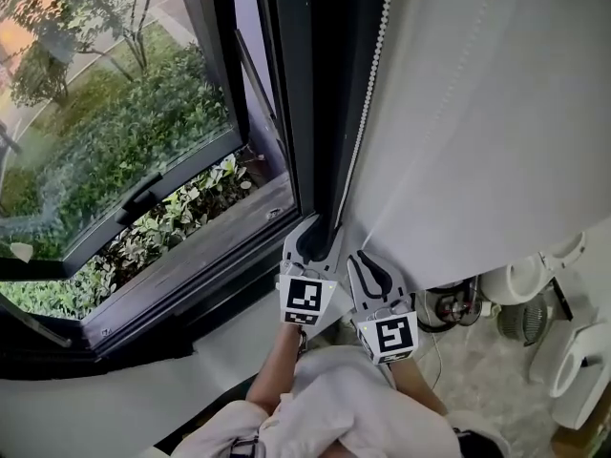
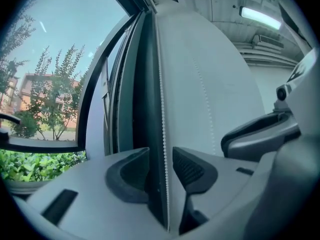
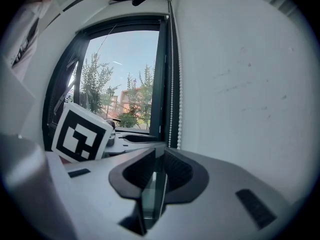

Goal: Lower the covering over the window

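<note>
Hanging between the spread jaws of the left gripper (image 2: 160, 154), the bead chain (image 2: 161, 99) runs unpinched. Just beside it, the right gripper (image 3: 159, 158) is clenched on that chain, with the white blind (image 1: 496, 113) to its right and the window (image 1: 115, 132) to its left.

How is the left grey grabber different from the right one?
The left gripper holds its jaws apart, with the white bead chain loose between them; the right gripper pinches that chain. The left gripper sits nearer the dark window frame, the right gripper nearer the white roller blind. Both are grey and straddle the same chain.
</note>
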Demonstrator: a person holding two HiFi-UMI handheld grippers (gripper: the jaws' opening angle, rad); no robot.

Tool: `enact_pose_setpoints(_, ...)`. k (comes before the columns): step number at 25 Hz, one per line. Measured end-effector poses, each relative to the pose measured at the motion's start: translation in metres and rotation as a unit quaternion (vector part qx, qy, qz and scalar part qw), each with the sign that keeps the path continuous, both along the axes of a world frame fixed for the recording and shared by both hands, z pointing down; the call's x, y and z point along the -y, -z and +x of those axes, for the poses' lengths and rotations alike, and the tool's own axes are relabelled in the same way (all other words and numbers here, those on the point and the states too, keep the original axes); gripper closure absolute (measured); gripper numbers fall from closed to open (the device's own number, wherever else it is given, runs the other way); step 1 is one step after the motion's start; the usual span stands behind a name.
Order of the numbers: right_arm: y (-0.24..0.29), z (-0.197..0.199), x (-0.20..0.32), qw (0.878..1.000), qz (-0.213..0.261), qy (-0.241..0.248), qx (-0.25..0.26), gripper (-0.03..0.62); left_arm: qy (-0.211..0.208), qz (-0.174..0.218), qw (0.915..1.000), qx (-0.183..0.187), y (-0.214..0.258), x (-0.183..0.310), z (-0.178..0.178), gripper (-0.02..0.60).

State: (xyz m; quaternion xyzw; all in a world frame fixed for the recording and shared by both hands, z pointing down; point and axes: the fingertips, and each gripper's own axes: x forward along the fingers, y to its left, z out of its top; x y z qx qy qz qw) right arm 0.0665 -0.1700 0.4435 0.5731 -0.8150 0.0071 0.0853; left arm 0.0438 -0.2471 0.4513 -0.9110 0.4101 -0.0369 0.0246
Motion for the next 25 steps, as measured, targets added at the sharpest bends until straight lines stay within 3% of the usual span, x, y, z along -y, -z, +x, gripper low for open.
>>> enact_pose_setpoints(7,0.001,0.006,0.000,1.000,0.003,-0.008,-0.006,0.542,0.015,-0.003,0.9995,0.027,-0.011,0.015,0.012,0.388)
enact_pose_setpoints(15,0.002,0.011,-0.004,1.000,0.002,-0.014,-0.006,0.542,0.069,-0.001,0.9955,0.066,-0.024,0.029,0.011,0.385)
enact_pose_setpoints(18,0.002,0.013,-0.006,1.000,0.000,-0.015,-0.004,0.542,0.079,0.002,0.9945,0.069,-0.024,0.029,0.008,0.429)
enact_pose_setpoints(25,0.002,0.014,-0.012,1.000,-0.003,-0.007,0.004,0.542,0.056,-0.014,0.9975,0.041,-0.023,0.022,0.006,0.503)
